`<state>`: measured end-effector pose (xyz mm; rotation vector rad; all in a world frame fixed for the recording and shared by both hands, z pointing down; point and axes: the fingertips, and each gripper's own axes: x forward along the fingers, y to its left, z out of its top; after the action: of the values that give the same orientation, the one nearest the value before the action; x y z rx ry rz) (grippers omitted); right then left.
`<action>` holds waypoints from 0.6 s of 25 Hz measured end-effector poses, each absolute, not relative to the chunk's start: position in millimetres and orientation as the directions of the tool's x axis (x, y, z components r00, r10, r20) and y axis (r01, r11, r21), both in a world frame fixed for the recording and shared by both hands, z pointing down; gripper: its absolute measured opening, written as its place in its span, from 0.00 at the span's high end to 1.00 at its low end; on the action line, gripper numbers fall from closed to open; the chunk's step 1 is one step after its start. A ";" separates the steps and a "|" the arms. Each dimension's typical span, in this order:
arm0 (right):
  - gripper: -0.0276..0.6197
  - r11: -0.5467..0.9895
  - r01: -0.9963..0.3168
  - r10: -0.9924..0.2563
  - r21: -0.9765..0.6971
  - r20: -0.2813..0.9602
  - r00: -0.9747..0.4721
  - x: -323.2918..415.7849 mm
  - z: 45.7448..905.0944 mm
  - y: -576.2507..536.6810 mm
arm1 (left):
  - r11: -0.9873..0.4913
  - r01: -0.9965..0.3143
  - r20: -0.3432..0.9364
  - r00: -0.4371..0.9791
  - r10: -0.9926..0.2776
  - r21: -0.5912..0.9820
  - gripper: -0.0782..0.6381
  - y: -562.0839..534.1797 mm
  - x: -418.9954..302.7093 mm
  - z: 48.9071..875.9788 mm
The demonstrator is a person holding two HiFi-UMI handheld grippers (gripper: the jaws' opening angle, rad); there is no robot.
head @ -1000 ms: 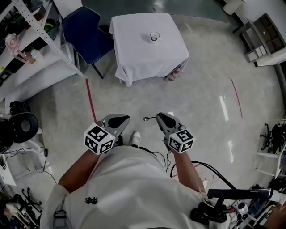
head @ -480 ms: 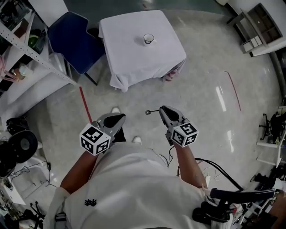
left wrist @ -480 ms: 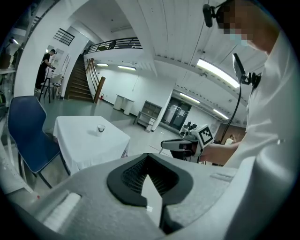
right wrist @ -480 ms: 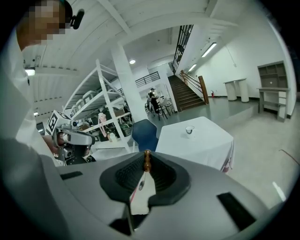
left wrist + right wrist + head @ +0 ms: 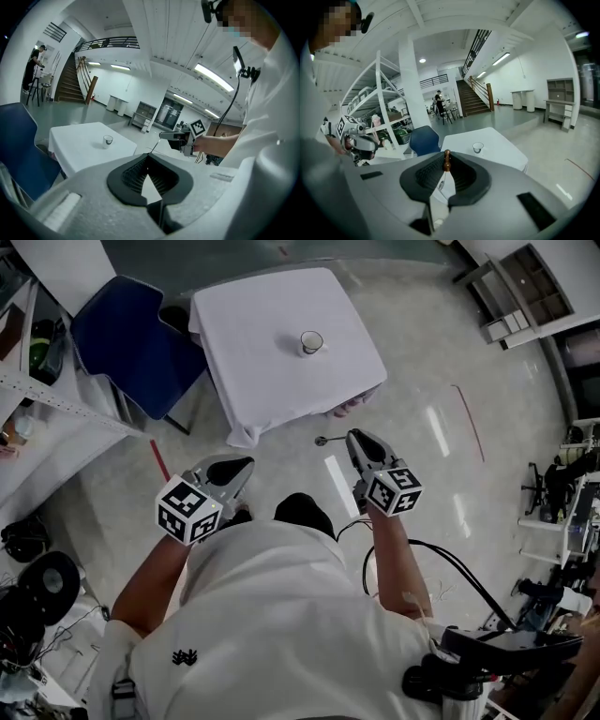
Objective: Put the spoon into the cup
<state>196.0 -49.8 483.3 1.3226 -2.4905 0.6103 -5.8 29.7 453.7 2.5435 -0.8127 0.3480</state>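
Between the right gripper's (image 5: 354,437) clamped jaws, spoon (image 5: 328,439) pinched by its brown handle end, bowl toward the left gripper (image 5: 246,463), tips together, empty. Well ahead, cup (image 5: 311,341) upright on table (image 5: 262,381).

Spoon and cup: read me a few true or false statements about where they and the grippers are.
The spoon is already in the cup. False: the right gripper holds it, short of the table.
The cup stands on the table. True.
The left gripper holds a second spoon. False: its jaws are shut on nothing.
A blue chair stands beside the table. True.
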 end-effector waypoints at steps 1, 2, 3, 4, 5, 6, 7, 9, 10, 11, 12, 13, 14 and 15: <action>0.89 0.487 -0.838 -0.733 -0.247 0.406 -0.546 193.4 481.4 -63.0 | -0.727 -0.598 0.364 0.795 -0.485 0.337 0.88 22.9 -12.5 453.8; 0.89 0.478 -0.842 -0.738 -0.250 0.405 -0.539 192.6 479.9 -74.6 | -0.728 -0.596 0.361 0.797 -0.485 0.337 0.88 18.7 -16.3 452.7; 0.89 0.472 -0.846 -0.743 -0.249 0.405 -0.533 193.5 478.8 -86.1 | -0.728 -0.596 0.356 0.797 -0.488 0.337 0.88 15.1 -18.2 451.7; 0.89 0.467 -0.850 -0.747 -0.245 0.404 -0.527 195.4 477.7 -98.8 | -0.726 -0.600 0.354 0.795 -0.492 0.337 0.88 10.4 -19.3 452.1; 0.89 0.464 -0.853 -0.752 -0.240 0.402 -0.523 197.5 476.7 -113.1 | -0.720 -0.606 0.355 0.791 -0.498 0.339 0.88 4.3 -19.9 453.9; 0.89 0.462 -0.854 -0.756 -0.238 0.399 -0.520 199.2 476.3 -128.4 | -0.712 -0.612 0.357 0.787 -0.504 0.343 0.88 -2.7 -20.4 456.1; 0.89 0.461 -0.855 -0.758 -0.237 0.396 -0.519 200.3 476.7 -144.2 | -0.705 -0.618 0.359 0.783 -0.508 0.349 0.88 -10.4 -20.7 457.9; 0.89 0.466 -0.853 -0.756 -0.235 0.394 -0.522 201.0 480.4 -177.8 | -0.688 -0.632 0.365 0.772 -0.521 0.356 0.88 -28.3 -22.0 460.1; 0.89 0.471 -0.850 -0.753 -0.235 0.394 -0.527 200.5 483.6 -195.3 | -0.673 -0.643 0.368 0.764 -0.530 0.365 0.88 -38.5 -23.9 461.2; 0.89 0.477 -0.846 -0.749 -0.237 0.395 -0.533 199.5 487.6 -212.9 | -0.652 -0.657 0.371 0.753 -0.544 0.378 0.88 -49.2 -26.9 462.6; 0.89 0.484 -0.842 -0.743 -0.240 0.396 -0.540 198.3 492.0 -230.2 | -0.627 -0.673 0.374 0.739 -0.560 0.392 0.88 -60.2 -30.3 464.0; 0.89 0.490 -0.837 -0.737 -0.243 0.398 -0.546 197.7 496.6 -247.3 | -0.601 -0.692 0.380 0.722 -0.579 0.400 0.88 -71.6 -33.3 464.7; 0.89 0.495 -0.834 -0.732 -0.244 0.399 -0.551 198.0 500.7 -264.5 | -0.579 -0.711 0.386 0.703 -0.597 0.398 0.88 -83.5 -35.3 463.9; 0.89 0.499 -0.831 -0.729 -0.245 0.400 -0.555 199.2 504.3 -281.7 | -0.563 -0.728 0.391 0.686 -0.614 0.392 0.88 -95.8 -35.3 461.2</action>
<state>199.2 -281.7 504.3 1.3282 -2.4998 0.6081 -35.3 -95.8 461.2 2.3660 -1.0305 0.2842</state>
